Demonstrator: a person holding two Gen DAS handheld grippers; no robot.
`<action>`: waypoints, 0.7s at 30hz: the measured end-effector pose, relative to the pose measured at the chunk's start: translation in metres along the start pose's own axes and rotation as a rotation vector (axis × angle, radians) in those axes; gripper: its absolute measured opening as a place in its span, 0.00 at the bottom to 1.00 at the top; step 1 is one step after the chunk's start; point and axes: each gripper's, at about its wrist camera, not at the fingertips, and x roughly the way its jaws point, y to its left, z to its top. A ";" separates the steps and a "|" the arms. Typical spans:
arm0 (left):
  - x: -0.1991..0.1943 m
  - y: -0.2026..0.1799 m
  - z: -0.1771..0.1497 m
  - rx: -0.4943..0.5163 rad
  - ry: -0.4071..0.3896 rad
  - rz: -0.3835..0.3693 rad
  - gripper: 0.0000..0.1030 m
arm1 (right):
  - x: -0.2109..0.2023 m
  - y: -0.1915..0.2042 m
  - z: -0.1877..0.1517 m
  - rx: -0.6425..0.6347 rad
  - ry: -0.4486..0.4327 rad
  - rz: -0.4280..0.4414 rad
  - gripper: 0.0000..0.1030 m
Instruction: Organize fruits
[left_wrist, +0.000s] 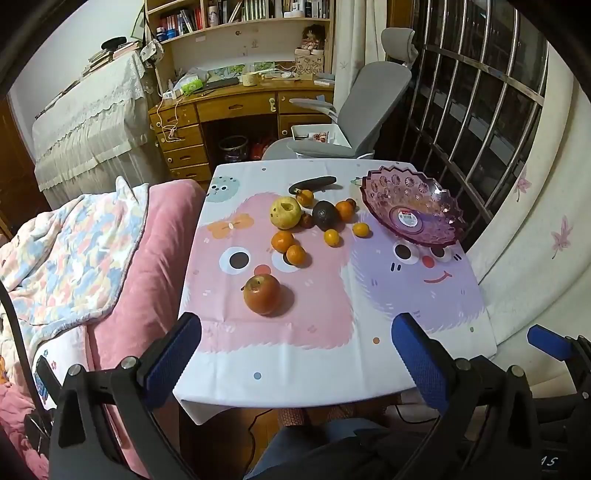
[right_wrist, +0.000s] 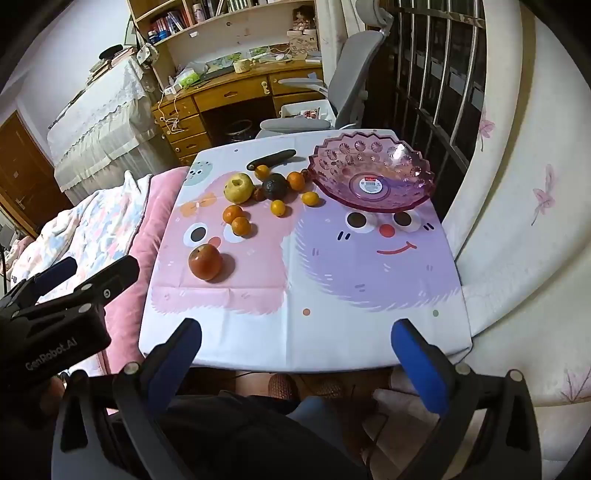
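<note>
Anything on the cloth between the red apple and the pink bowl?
No. Between the red apple and the pink bowl lies only bare printed tablecloth; the oranges sit farther back. The right wrist view shows it best.

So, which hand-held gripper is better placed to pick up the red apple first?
Probably the left hand-held gripper: open and empty, it has the red apple just ahead, left of centre. The right hand-held gripper, also open, sees the apple far to its left.
</note>
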 end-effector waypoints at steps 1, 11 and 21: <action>0.000 0.000 0.000 0.001 0.000 0.001 0.99 | 0.000 0.000 0.000 -0.004 -0.003 -0.006 1.00; -0.001 -0.001 0.000 0.006 -0.004 0.003 0.99 | 0.001 0.000 0.001 -0.003 -0.001 -0.006 1.00; -0.001 0.000 0.001 0.007 -0.006 0.011 0.99 | 0.002 -0.005 0.000 -0.003 0.006 0.007 1.00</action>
